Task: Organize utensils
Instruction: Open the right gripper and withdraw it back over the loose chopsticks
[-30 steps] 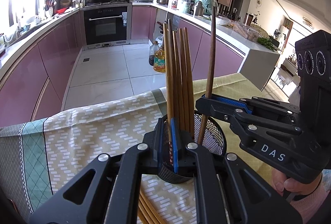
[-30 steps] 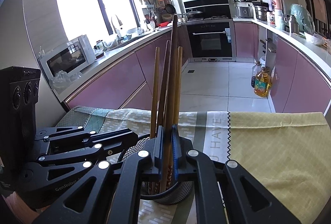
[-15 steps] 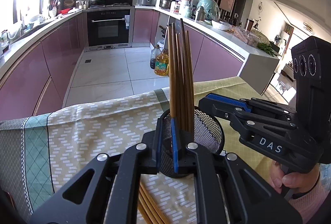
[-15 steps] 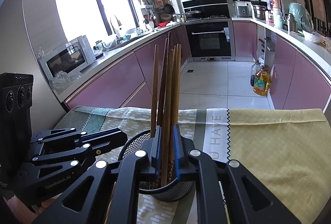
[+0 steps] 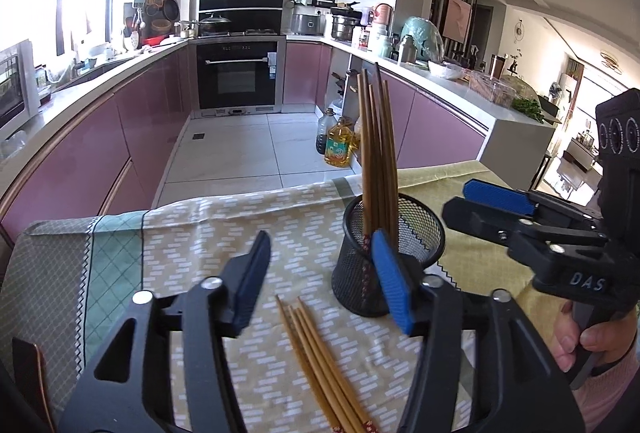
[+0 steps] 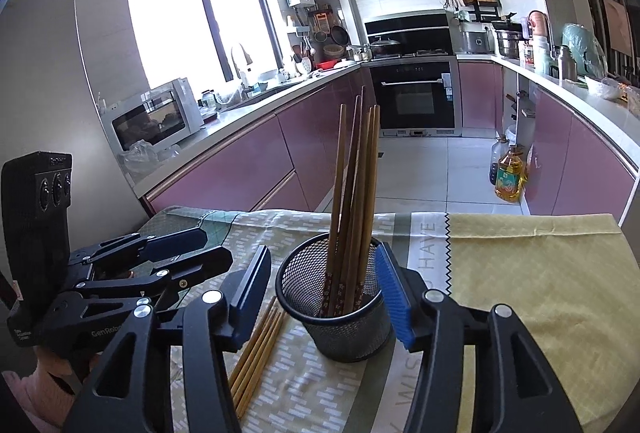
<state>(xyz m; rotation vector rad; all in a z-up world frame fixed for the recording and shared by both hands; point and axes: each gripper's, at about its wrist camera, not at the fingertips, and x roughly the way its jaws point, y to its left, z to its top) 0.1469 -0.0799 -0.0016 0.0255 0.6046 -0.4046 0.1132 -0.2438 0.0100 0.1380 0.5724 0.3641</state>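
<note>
Both tools are spread now. Left tool (image 5: 320, 277) has just been opening, its blue pads (image 5: 390, 283) well apart with nothing clamped; between and just beyond them lie loose chopsticks (image 5: 320, 365) flat on the cloth (image 5: 208, 233), fanned out and running back under the tool. Its right pad sits just in front of the mesh cup (image 5: 390, 257), and whether pad and cup touch is hard to tell. Standing in that cup is a bundle of chopsticks (image 5: 376, 153), nearly upright, tips up, leaning slightly.

Over on the right tool (image 6: 324, 293), the jaws have just been opening as well, and nothing is pinched. From its camera the cup (image 6: 334, 309) sits between the two pads (image 6: 394, 297), with gaps showing on either side, left pad clear, right pad close to the rim. The upright sticks (image 6: 354, 193) rise straight ahead of it. Left of the cup, beside that tool's left pad, the loose sticks (image 6: 256, 349) lie on the cloth-covered surface (image 6: 520, 273).

Further out, the left camera picks up the right tool (image 5: 500, 205) off to its right, held by a hand (image 5: 592, 341). The right camera sees the left tool (image 6: 188, 249) off to its left.
</note>
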